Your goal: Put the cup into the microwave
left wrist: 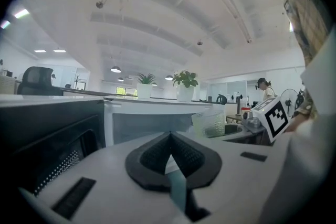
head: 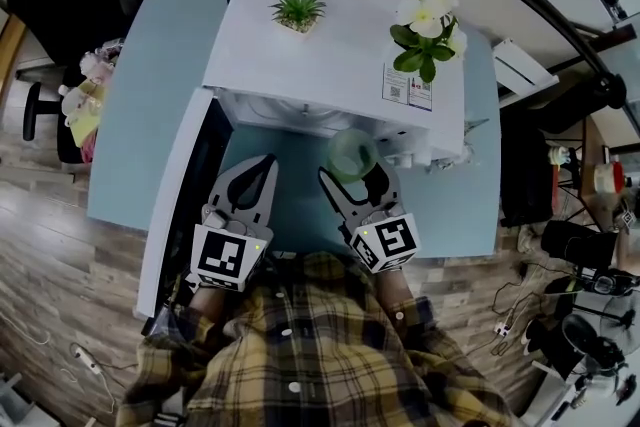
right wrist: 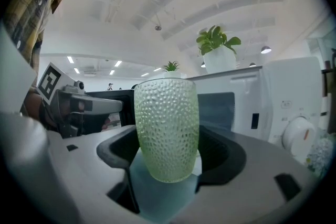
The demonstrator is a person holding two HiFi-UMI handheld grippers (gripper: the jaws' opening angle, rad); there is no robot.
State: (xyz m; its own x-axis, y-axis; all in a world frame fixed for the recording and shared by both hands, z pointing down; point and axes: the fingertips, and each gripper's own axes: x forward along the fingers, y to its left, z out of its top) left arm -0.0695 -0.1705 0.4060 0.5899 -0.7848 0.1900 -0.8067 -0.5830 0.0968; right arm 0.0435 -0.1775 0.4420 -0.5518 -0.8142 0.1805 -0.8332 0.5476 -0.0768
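The right gripper (head: 352, 177) jaws clench the dimpled green cup (right wrist: 166, 128) upright, facing the open microwave (head: 330, 45) at 12 o'clock, seemingly for insertion. The left gripper (head: 262, 165), jaws pressed together and empty, hangs by the door (head: 180, 195) at 9 o'clock.

microwave (head: 330, 45) cavity: hidden in head view under its white top, ahead of both grippers.
door (head: 170, 215): left of left gripper (head: 265, 163); dark inner face partly covered by that gripper's marker cube.
cup (head: 352, 153): lower wall covered in head view by right gripper (head: 352, 175) jaws.
label (head: 407, 85): beyond right gripper; print too small to read.
knob (right wrist: 298, 136): right of the cup in right gripper view; markings blurred, microwave body cut by the picture's edge there.
person (left wrist: 265, 89): far beyond left gripper; too small for detail.
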